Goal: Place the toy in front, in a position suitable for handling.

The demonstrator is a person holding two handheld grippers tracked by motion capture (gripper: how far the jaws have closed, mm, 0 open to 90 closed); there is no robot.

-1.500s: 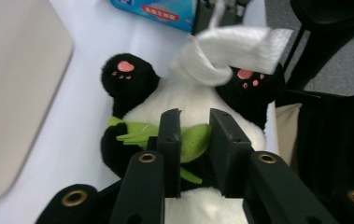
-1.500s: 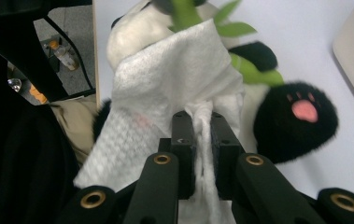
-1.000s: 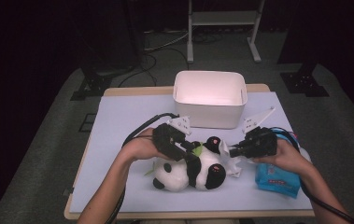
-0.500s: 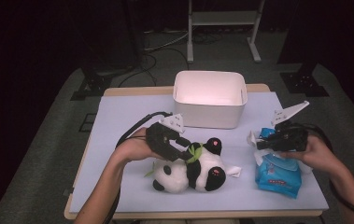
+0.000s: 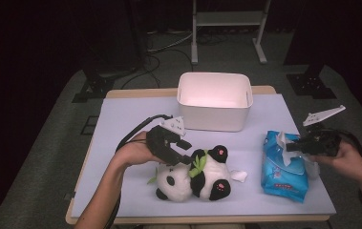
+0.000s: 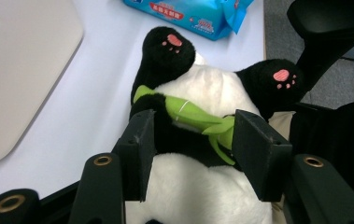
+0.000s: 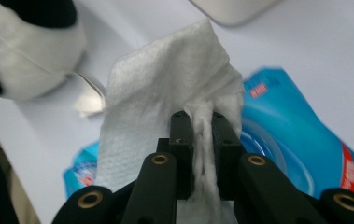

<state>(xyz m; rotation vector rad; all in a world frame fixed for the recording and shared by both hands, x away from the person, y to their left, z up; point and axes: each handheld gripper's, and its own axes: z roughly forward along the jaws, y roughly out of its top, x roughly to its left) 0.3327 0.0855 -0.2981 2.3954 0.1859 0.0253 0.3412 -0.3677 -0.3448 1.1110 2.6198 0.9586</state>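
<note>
Tool on the left (image 5: 184, 151) stands over the plush panda (image 5: 195, 179), which lies on its back on the near middle of the bench (image 5: 121, 114); in the left gripper view its jaws sit part open on either side of the panda's chest and green bamboo sprig (image 6: 191, 114), and they have just been opening, with the toy between them but the pads no longer clearly pressing on it. Judged from that, the hold on the panda is being given up or reset, and the toy has not been lifted or placed anywhere. To the far middle stands the white bin (image 5: 215, 100), empty as far as can be seen. To the right lies the blue wipes pack (image 5: 283, 167), on the bench near its right edge. Right tool (image 5: 291, 147) is closed tight on a white wipe (image 7: 165, 93), which is bunched between its jaws and rises from the pack; whether it is fully free of the pack cannot be told. Any wiping of the panda is still to be done. Against the frame one second earlier, the right tool has left the panda's side and travelled right to the pack, while the left hand has barely shifted.
</note>
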